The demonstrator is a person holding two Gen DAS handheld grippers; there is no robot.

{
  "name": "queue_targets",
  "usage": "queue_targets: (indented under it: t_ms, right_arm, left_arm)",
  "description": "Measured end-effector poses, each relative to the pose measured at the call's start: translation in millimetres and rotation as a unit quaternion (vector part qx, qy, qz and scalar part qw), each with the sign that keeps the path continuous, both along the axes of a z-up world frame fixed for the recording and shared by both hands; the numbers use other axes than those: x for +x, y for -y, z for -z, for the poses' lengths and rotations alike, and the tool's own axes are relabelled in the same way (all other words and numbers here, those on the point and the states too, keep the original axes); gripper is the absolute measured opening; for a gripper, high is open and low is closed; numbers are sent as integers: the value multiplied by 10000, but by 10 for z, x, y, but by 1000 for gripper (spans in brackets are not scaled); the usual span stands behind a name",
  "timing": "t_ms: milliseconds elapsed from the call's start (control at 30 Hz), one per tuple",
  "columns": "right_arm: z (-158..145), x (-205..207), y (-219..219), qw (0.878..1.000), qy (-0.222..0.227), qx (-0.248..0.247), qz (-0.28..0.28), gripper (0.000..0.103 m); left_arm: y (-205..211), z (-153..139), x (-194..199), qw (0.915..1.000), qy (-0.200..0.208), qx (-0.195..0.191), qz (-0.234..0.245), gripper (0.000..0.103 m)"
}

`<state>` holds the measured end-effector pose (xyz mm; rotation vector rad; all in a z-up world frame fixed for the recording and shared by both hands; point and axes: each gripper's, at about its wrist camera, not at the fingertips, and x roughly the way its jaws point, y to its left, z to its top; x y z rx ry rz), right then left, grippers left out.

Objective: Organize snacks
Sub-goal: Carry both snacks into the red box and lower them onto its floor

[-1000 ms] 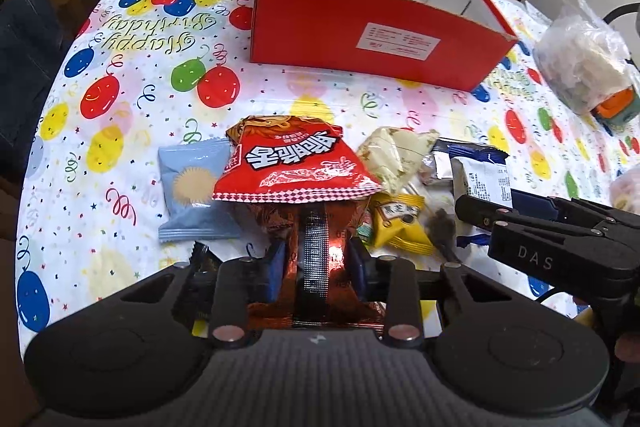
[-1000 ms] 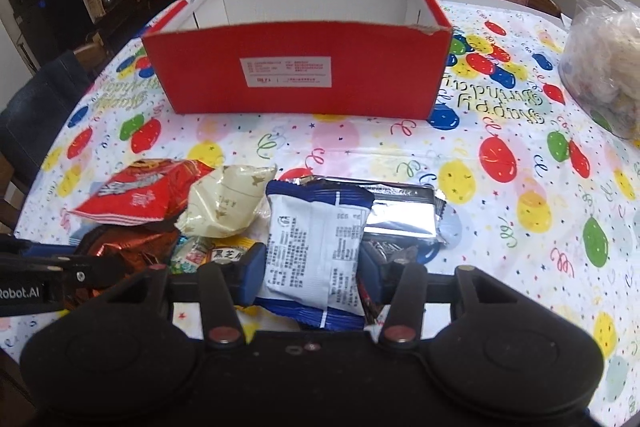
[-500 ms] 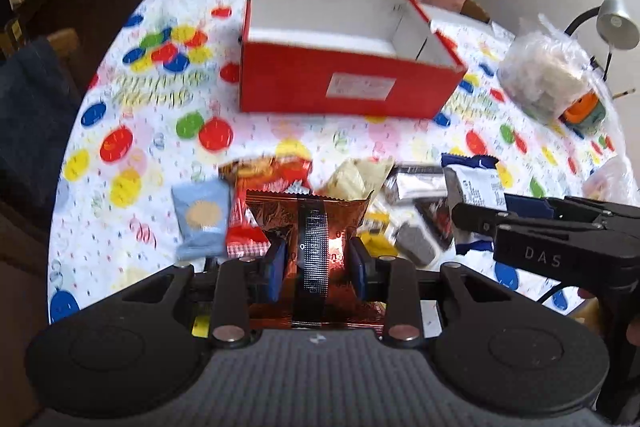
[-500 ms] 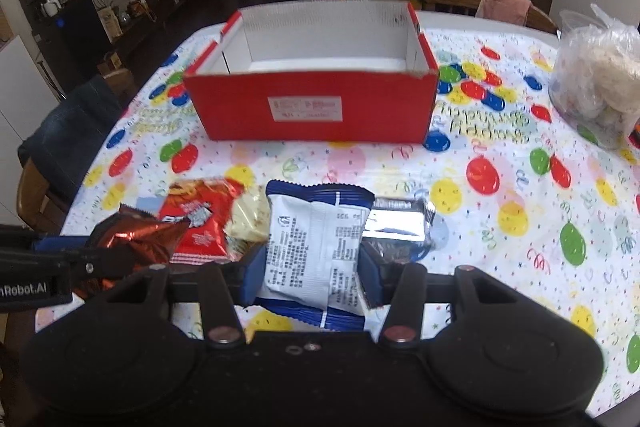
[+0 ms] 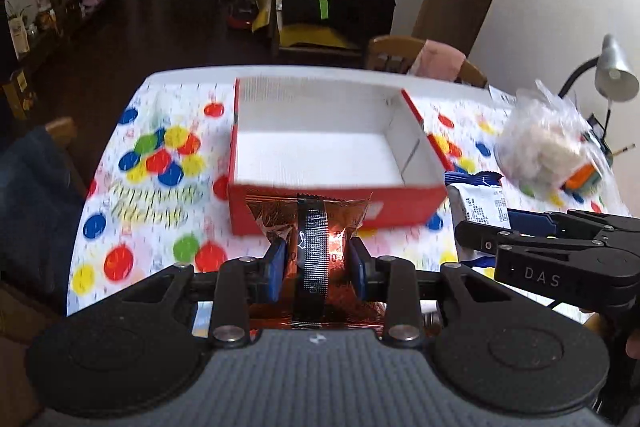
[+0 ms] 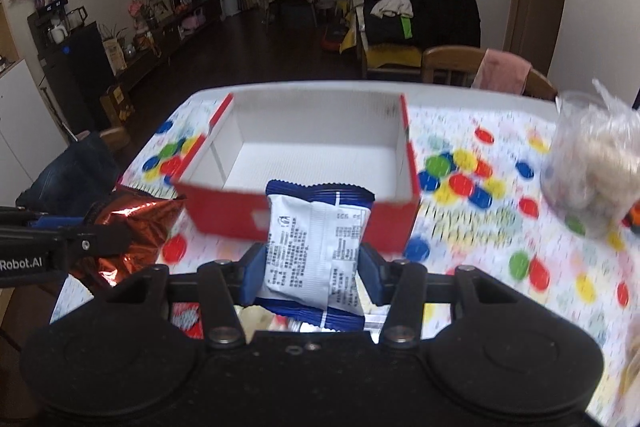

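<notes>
Left hand-held gripper (image 5: pixel 316 263) pinches a crinkly copper foil packet (image 5: pixel 314 227) and right hand-held gripper (image 6: pixel 312 263) a soft blue-white packet (image 6: pixel 316 247), both light, slippery, crushable, gripped mid-body and held just short of the empty red box (image 5: pixel 332 203) on the worktop (image 5: pixel 160 219)

Left tongs (image 5: pixel 316 259) and right tongs (image 6: pixel 312 267) both clamped, side by side.

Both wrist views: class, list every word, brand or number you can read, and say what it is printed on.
"DAS": side of the right gripper, seen in the left wrist view.
"Robot.AI": side of the left gripper, its start cut off by the frame edge.
White and blue packet: dense print, too small to read.
Red box: white label, mostly hidden, unreadable.
Copper foil packet: no readable text.
Balloon tablecloth: lettering blurred.
</notes>
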<state>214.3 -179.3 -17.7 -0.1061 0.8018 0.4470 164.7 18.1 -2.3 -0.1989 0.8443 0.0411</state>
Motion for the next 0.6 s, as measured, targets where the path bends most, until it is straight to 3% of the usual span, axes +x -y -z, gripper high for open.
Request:
queue_targets:
  t_ms: [200, 600]
  right_arm:
    - [-36, 514, -8, 10000, 9, -23, -5, 48]
    - [171, 1510, -262, 9986, -250, -344, -326, 48]
  left_arm:
    - [-55, -47, 478, 9999, -14, -44, -143, 32]
    - [-136, 139, 1491, 9982, -339, 310, -377, 32]
